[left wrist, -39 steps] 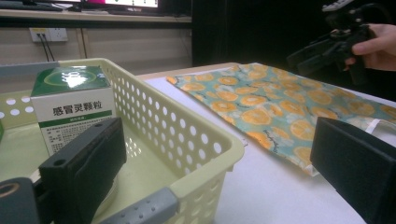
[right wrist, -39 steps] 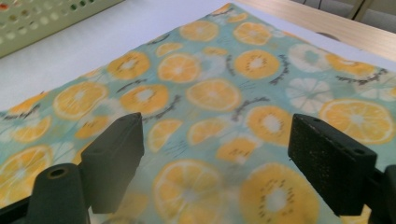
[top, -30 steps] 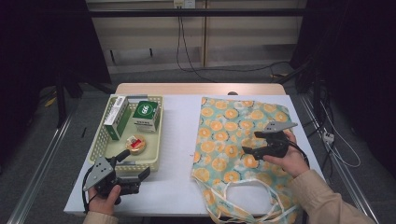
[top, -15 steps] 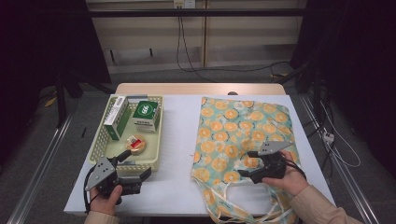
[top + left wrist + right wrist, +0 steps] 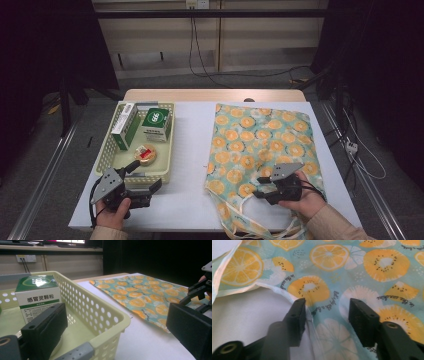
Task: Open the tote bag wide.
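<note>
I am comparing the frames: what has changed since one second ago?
The right gripper moved down the fruit-print bag toward its opening, near the person, and its jaws have been closing astride the fabric edge. The left gripper, basket and boxes stayed put.

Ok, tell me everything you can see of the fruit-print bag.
The bag is thin, soft-looking fabric, pale teal with orange-slice and kiwi prints and small script lettering. It lies flat on the right half of the table, mouth toward the person, its pale handles looped at the near edge. The right gripper is down on it at the mouth rim; its jaws have just been closing and straddle the white-edged upper layer, with a gap still between the pads.
</note>
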A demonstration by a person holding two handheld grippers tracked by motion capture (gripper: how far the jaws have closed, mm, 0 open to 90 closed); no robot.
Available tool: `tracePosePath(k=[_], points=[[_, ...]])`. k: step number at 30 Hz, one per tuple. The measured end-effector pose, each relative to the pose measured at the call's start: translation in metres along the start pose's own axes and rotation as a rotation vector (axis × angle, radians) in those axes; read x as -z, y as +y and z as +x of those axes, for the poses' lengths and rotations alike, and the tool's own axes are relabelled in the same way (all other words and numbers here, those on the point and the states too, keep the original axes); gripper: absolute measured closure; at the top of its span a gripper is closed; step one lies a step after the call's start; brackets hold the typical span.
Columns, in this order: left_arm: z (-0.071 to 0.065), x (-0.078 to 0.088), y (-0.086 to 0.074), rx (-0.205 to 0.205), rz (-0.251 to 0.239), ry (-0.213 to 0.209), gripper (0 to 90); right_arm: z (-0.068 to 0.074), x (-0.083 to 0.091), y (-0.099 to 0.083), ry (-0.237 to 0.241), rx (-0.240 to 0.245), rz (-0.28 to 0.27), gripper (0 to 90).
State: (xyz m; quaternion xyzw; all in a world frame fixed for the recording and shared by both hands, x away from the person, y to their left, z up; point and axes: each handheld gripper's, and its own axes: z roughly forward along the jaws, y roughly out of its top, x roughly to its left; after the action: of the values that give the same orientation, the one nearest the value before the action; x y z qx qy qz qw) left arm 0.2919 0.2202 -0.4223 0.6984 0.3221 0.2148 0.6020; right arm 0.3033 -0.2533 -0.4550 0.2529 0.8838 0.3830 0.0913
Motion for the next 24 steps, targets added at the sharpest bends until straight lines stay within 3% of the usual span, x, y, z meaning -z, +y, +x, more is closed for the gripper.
tracePosePath(k=[1,4,7,15,24], points=[[0.0,0.0,0.0,0.001,0.0,-0.001,3.4,-0.001,0.0,0.0,-0.004,-0.001,-0.001,57.1],[0.0,0.0,0.001,0.0,0.0,-0.001,3.4,-0.001,-0.001,0.001,0.0,0.005,-0.011,78.2],[-0.001,0.0,0.001,-0.005,0.002,-0.003,3.4,-0.002,-0.002,0.003,0.007,0.007,-0.004,87.7],[-0.001,0.0,0.001,-0.002,-0.003,-0.003,3.4,-0.018,-0.001,0.013,-0.011,-0.063,-0.03,90.0],[0.0,0.0,0.001,-0.003,-0.005,-0.009,3.4,-0.045,-0.007,0.028,-0.06,-0.075,-0.021,90.0]])
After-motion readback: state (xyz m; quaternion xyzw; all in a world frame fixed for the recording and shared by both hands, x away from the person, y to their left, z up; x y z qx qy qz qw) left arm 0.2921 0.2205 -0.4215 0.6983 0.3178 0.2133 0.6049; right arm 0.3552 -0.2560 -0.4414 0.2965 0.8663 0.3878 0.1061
